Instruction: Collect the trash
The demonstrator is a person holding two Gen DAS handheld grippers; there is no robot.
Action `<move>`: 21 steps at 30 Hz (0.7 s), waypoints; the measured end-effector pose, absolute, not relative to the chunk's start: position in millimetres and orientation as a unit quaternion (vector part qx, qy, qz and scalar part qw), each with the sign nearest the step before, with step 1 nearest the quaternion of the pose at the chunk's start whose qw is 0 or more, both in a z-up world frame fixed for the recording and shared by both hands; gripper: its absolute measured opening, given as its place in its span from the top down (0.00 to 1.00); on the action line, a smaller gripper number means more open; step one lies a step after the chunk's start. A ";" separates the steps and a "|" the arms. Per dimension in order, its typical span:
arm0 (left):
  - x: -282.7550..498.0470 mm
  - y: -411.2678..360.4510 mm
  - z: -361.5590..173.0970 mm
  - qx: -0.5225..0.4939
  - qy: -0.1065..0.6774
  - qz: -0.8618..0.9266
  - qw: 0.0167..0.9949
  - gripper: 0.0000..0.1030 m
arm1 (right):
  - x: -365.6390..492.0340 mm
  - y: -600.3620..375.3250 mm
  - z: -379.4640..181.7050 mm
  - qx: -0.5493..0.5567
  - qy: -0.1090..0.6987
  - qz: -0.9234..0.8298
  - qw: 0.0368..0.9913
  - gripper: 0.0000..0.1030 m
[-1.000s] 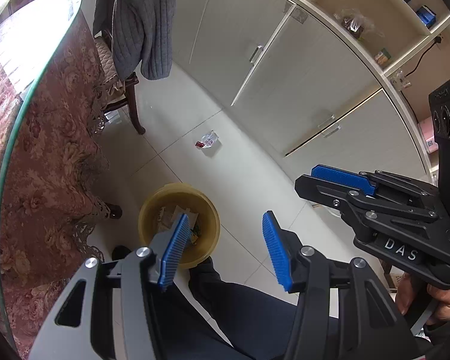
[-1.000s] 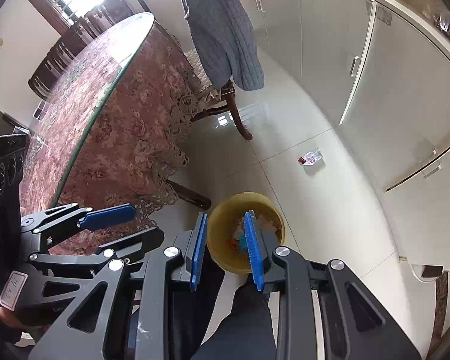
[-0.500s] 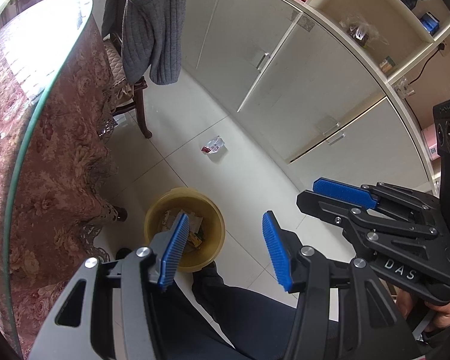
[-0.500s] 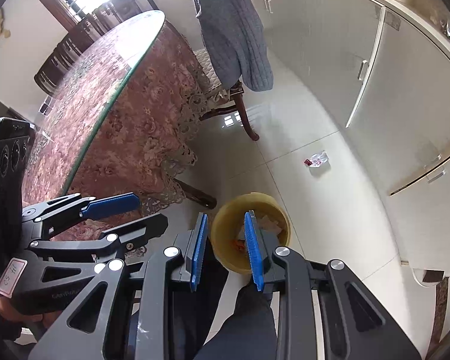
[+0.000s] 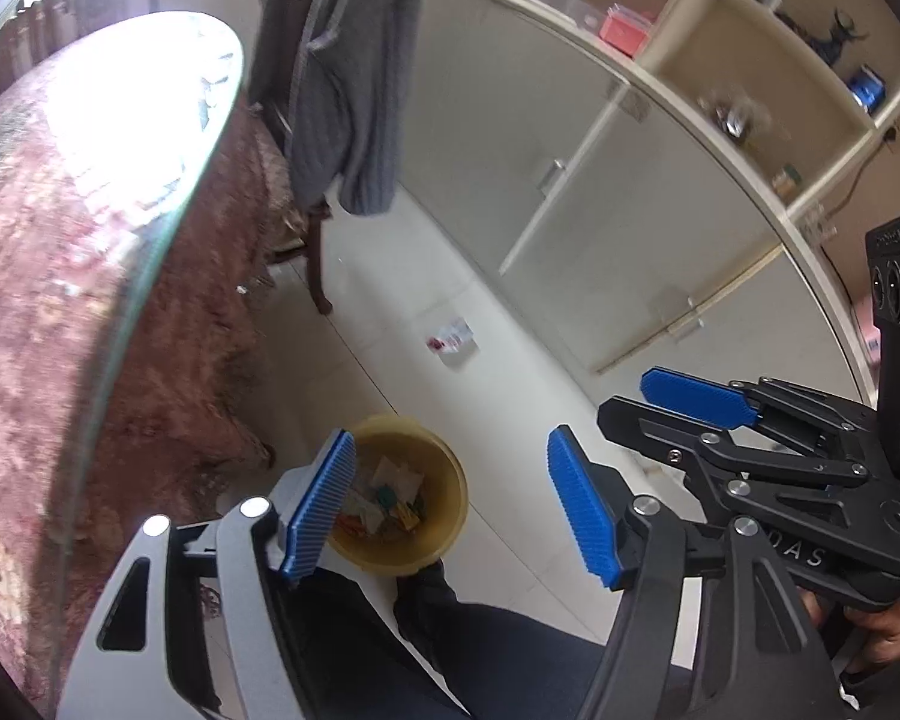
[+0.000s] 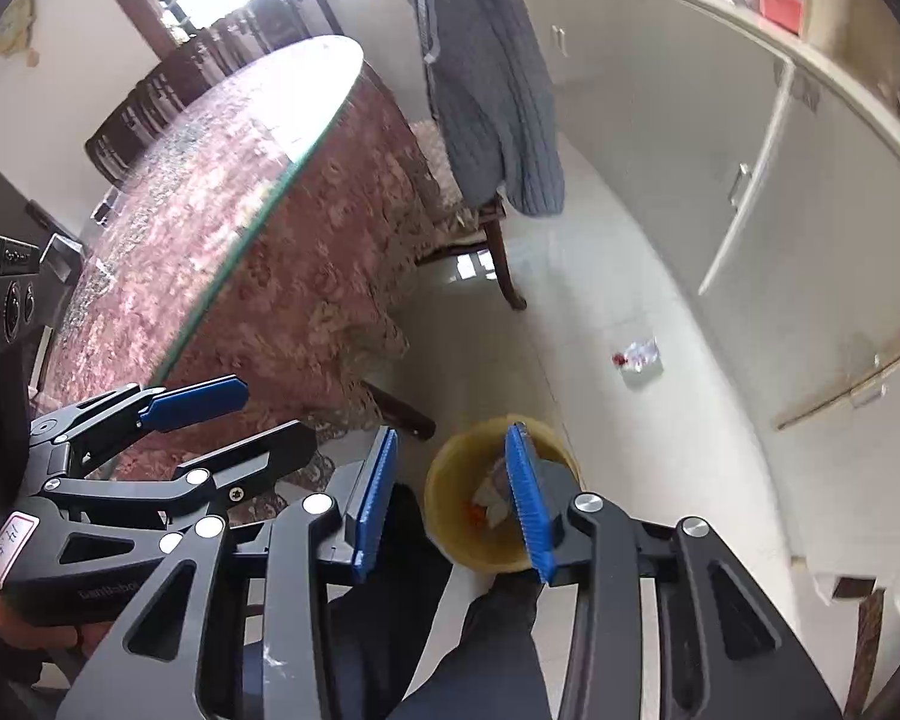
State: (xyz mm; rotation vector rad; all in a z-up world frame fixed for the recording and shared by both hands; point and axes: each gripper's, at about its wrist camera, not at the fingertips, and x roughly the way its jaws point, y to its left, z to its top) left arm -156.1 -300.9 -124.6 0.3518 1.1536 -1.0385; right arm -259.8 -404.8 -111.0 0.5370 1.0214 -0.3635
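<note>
A crumpled clear wrapper with a red bit (image 5: 452, 339) lies on the white tiled floor, also in the right wrist view (image 6: 639, 357). A yellow trash bin (image 5: 447, 483) holding several scraps stands on the floor below me, seen in the right view too (image 6: 450, 480). My left gripper (image 5: 450, 504) is open and empty, high above the bin. My right gripper (image 6: 453, 492) is open with a narrower gap, also empty, above the bin. Each gripper shows in the other's view: the right (image 5: 699, 399), the left (image 6: 198, 402).
A round glass-topped table with a floral cloth (image 6: 240, 228) stands at left. A wooden chair with a grey sweater (image 6: 492, 78) is behind it. White cabinets with shelves (image 5: 600, 180) run along the right. My legs in dark trousers (image 5: 480, 648) are below.
Both grippers have risen and tilted up, so the bin and the wrapper look smaller and lower. The right gripper's gap has widened a little. Nothing was picked up.
</note>
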 end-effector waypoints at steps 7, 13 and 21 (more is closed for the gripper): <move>-118.9 -262.8 -97.8 0.115 0.496 -0.420 0.751 0.33 | -211.0 -384.4 -84.7 0.208 0.467 -0.120 0.851 0.63; -80.4 -211.0 -81.1 0.076 0.486 -0.358 0.794 0.33 | -150.7 -346.9 -69.4 0.161 0.466 -0.051 0.868 0.63; -34.7 -131.8 -56.1 0.011 0.460 -0.235 0.856 0.31 | -76.0 -287.0 -47.1 0.098 0.452 0.045 0.885 0.55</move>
